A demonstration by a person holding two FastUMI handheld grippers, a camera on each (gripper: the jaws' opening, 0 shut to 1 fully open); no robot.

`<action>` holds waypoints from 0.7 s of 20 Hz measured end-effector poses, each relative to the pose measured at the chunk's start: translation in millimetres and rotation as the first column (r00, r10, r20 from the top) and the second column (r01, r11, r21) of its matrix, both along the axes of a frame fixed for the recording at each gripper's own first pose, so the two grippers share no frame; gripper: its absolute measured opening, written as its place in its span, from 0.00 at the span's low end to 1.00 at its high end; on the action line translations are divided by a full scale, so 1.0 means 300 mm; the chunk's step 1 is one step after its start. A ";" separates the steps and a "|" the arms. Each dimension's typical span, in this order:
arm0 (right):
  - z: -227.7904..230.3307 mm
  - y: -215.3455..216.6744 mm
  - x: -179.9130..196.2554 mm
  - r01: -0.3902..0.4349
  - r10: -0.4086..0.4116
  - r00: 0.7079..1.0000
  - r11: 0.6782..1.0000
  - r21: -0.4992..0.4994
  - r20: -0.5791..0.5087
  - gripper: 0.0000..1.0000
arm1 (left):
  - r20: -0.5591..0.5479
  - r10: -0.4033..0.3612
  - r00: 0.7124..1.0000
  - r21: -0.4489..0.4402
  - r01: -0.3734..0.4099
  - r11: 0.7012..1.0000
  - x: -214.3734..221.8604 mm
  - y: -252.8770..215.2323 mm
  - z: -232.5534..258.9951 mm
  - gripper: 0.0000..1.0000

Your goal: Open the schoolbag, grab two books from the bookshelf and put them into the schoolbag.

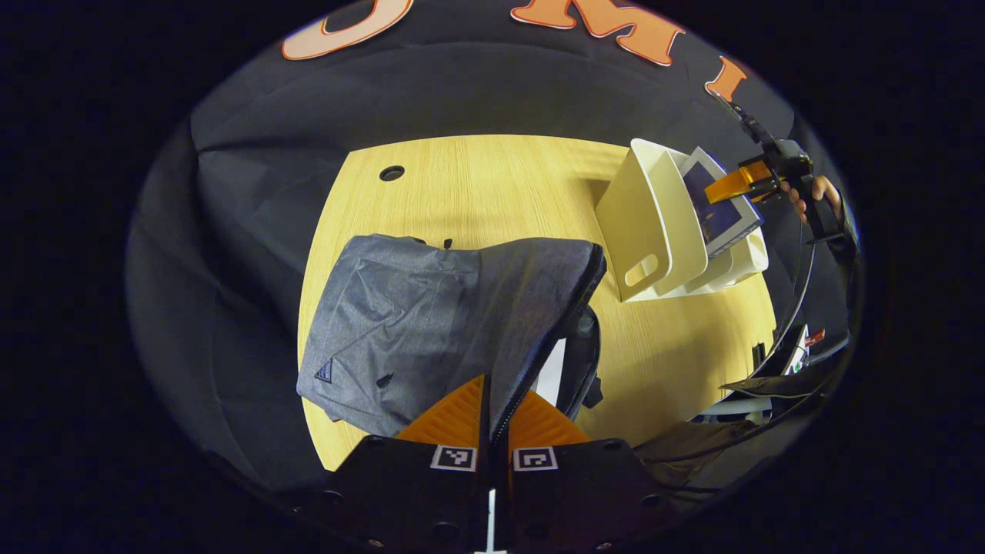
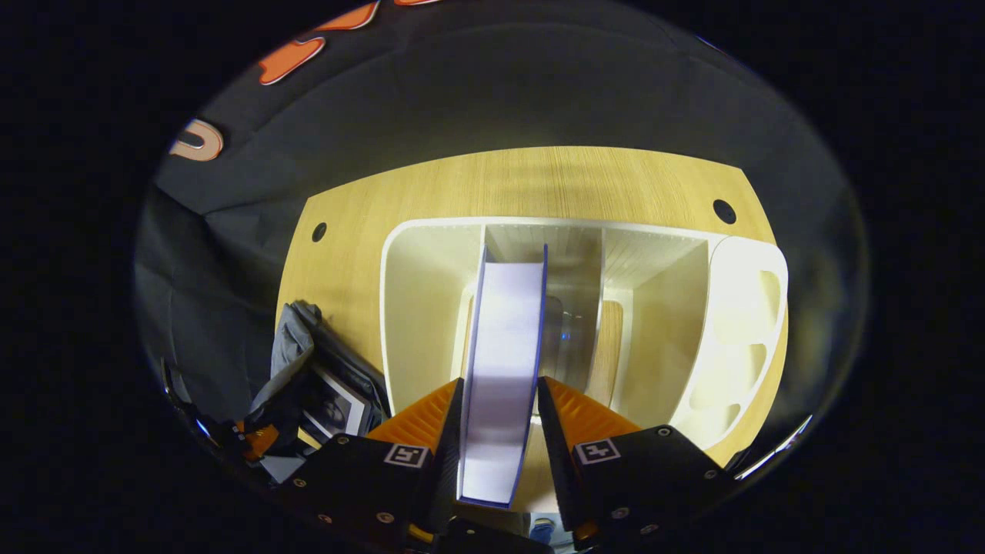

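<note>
- Left gripper (image 1: 492, 419): fingers pinched narrow on the zipper edge of the grey schoolbag (image 1: 431, 323), holding its flap up right in front of the camera.
- Schoolbag lies on the wooden table (image 1: 492, 185), ahead and to the left of this gripper; black cloth wall behind.
- White bookshelf (image 1: 654, 231) stands ahead to the right, beside the bag.
- Right gripper (image 2: 500, 431): fingers clamped on both covers of an upright book (image 2: 504, 362) between the bookshelf's dividers, dead ahead.
- Schoolbag sits low left of this gripper.
</note>
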State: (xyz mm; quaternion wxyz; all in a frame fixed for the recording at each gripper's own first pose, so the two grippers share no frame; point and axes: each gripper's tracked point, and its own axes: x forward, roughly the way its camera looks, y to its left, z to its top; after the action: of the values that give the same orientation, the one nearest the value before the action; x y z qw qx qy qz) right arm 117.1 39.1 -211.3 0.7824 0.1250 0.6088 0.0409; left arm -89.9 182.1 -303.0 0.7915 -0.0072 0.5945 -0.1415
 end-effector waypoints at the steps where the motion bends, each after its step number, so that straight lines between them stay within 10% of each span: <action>1: -0.007 -0.006 0.006 0.014 -0.014 1.000 1.000 -0.002 -0.008 0.53 | -0.002 0.007 1.000 0.001 -0.007 1.000 0.000 -0.004 0.000 0.04; 14: 0.031 -0.121 -0.049 0.115 -0.116 0.993 0.993 0.031 0.013 0.36 | -0.020 0.051 0.998 0.007 -0.051 0.999 -0.008 -0.021 -0.007 0.03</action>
State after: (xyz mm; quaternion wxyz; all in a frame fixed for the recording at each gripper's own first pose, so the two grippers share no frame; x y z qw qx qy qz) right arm 102.3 2.8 -202.0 0.7859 0.1718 0.5940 0.0058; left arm -92.3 175.7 -305.1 0.7889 -0.0215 0.6025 -0.1194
